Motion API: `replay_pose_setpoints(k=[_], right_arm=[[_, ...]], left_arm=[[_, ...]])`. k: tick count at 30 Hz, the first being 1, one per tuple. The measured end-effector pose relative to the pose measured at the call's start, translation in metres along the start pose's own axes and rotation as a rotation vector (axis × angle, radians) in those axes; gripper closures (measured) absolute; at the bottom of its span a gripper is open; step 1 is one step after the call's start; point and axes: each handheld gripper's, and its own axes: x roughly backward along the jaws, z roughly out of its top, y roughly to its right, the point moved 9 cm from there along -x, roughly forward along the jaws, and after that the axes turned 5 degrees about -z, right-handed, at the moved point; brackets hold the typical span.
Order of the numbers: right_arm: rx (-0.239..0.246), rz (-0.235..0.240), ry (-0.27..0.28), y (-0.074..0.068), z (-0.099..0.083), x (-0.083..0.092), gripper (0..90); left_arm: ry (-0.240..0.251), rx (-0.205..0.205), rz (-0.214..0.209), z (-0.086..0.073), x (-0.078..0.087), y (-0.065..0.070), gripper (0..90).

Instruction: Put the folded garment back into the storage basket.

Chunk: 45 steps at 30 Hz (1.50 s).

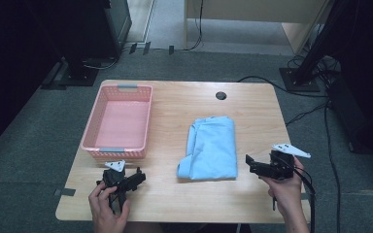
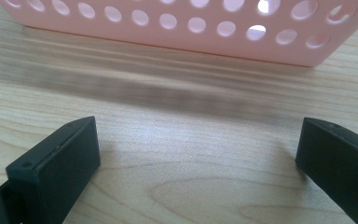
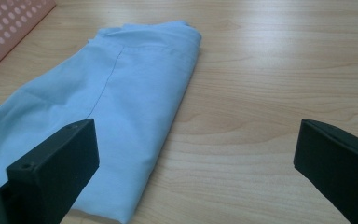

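A folded light blue cloth [image 1: 211, 147] lies on the wooden table [image 1: 252, 107], right of centre. In the right gripper view the cloth [image 3: 107, 107] spreads ahead and to the left of my jaws. My right gripper [image 1: 249, 163] is held just right of the cloth's near corner, open, nothing between its fingers; in its own view the gripper [image 3: 198, 163] hovers over cloth edge and bare wood. My left gripper [image 1: 137, 177] rests near the table's front left, open and empty, just in front of an empty pink perforated basket [image 1: 120, 121]. The basket wall [image 2: 168, 28] stands close ahead of that gripper [image 2: 198, 163].
A round cable hole [image 1: 221, 95] sits at the table's far edge. Black stands [image 1: 85, 58] and cables [image 1: 320, 111] are on the grey carpet around the table. Bare wood lies between basket and cloth and along the front edge.
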Motion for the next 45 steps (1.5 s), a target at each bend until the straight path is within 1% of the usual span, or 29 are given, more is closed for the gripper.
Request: replay_pose_setpoints(k=[6,9,14,20,25,33,41,45], right_arm=[[0.010,-0.004,-0.002,-0.007,0.007,-0.004,0.1],[0.017,0.006,0.003,-0.011,0.010,-0.006,0.1],[0.036,0.008,-0.007,-0.019,0.013,-0.011,0.1],[0.053,0.029,-0.003,-0.029,0.019,-0.016,0.1],[0.065,0.027,-0.008,-0.035,0.022,-0.021,0.1],[0.070,0.038,-0.013,-0.044,0.027,-0.030,0.1],[0.078,0.040,-0.029,-0.052,0.028,-0.041,0.3],[0.078,0.051,-0.035,-0.056,0.028,-0.046,0.3]], left_arm=[[0.000,0.001,0.000,0.000,0.000,0.000,0.0],[0.000,0.001,0.000,0.000,0.000,0.000,0.0],[0.000,0.001,0.000,0.000,0.000,0.000,0.0],[0.000,0.001,0.000,0.000,0.000,0.000,0.0],[0.000,0.001,0.000,0.000,0.000,0.000,0.0],[0.000,0.001,0.000,0.000,0.000,0.000,0.0],[0.000,0.001,0.000,0.000,0.000,0.000,0.0],[0.000,0.001,0.000,0.000,0.000,0.000,0.0]])
